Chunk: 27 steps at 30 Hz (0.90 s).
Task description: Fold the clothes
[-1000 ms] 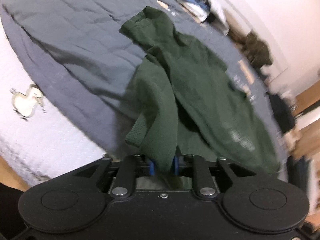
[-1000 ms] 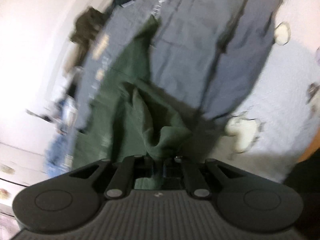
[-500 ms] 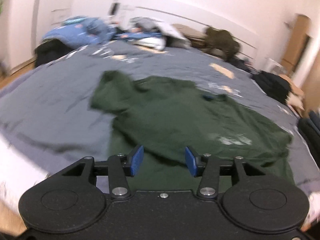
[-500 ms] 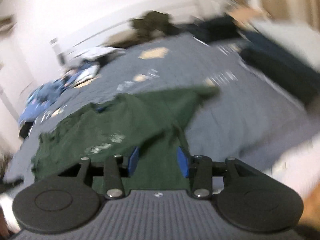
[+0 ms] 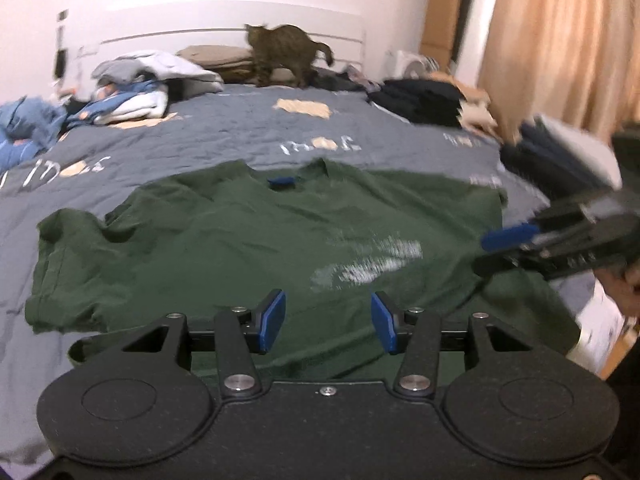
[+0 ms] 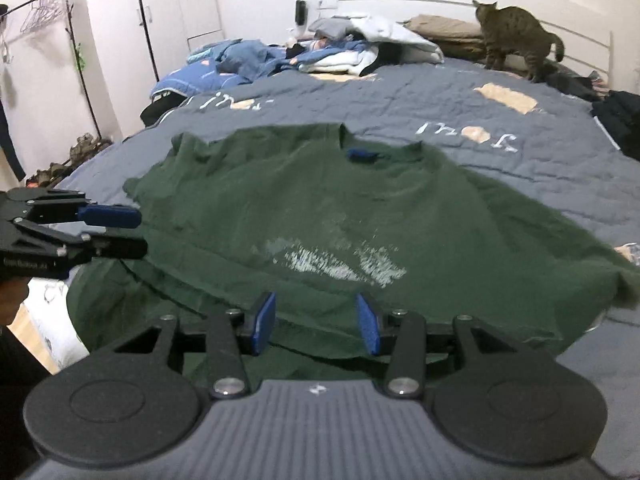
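A tabby cat [image 6: 516, 32] stands on the pillows at the head of a bed spread with a grey quilt [image 6: 460, 120], well beyond the dark green T-shirt [image 6: 320, 216] that lies at the near end of the quilt. Beyond the shirt's left sleeve, a heap of blue and white bedding [image 6: 288, 56] is bunched along the quilt's far left corner; beyond its right sleeve, stacks of dark clothes [image 5: 420, 100] sit on the quilt's right edge, near a peach curtain [image 5: 560, 40]. A coat stand [image 6: 80, 60] with bare hangers stands against the wall left of the bed. Nothing lies on the shirt itself.

The T-shirt is spread front up, collar toward the headboard with a blue label [image 6: 362, 155] showing inside the neck, and a worn white print [image 6: 340, 260] across the chest. Both sleeves are out to the sides, the cloth wrinkled, the hem rumpled toward the bed's near edge.

The left gripper [image 5: 327, 322] hovers over the hem, its blue pads partly apart with only air between them. The right gripper [image 6: 316, 322] hangs likewise above the hem, jaws half spread and gripping nothing.
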Available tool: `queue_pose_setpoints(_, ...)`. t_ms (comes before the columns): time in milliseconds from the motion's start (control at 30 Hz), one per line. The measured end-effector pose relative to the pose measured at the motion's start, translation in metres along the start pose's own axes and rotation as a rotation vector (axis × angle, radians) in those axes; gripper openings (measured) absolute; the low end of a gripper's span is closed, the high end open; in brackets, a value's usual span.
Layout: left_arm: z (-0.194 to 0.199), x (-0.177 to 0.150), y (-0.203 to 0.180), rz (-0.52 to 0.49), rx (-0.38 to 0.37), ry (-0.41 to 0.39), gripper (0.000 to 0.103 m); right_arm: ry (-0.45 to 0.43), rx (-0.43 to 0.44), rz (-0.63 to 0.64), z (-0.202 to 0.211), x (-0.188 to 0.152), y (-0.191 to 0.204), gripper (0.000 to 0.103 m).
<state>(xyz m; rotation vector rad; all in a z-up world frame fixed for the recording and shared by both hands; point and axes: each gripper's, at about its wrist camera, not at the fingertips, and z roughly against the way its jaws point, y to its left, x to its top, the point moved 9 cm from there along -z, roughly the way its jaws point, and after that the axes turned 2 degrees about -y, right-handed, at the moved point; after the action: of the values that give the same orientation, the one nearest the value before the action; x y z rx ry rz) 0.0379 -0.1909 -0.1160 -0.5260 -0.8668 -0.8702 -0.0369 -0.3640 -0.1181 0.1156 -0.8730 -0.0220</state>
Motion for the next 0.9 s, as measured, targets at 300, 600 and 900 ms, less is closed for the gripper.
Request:
queue_pose_setpoints(300, -0.025, -0.030, -0.013, -0.186, 0.045, 0.108, 0.052, 0.028, -0.046, 0.124, 0.004, -0.026, 0.012, 0.044)
queue_pose_setpoints(600, -0.041, -0.048, -0.020, -0.368, 0.086, 0.170, 0.053, 0.053, -0.086, 0.186, 0.001, -0.034, 0.004, 0.044)
queue_pose_setpoints(900, -0.044, -0.008, 0.023, -0.172, 0.176, 0.064, 0.020, 0.035, -0.128, 0.165, -0.006, -0.034, -0.004, 0.044)
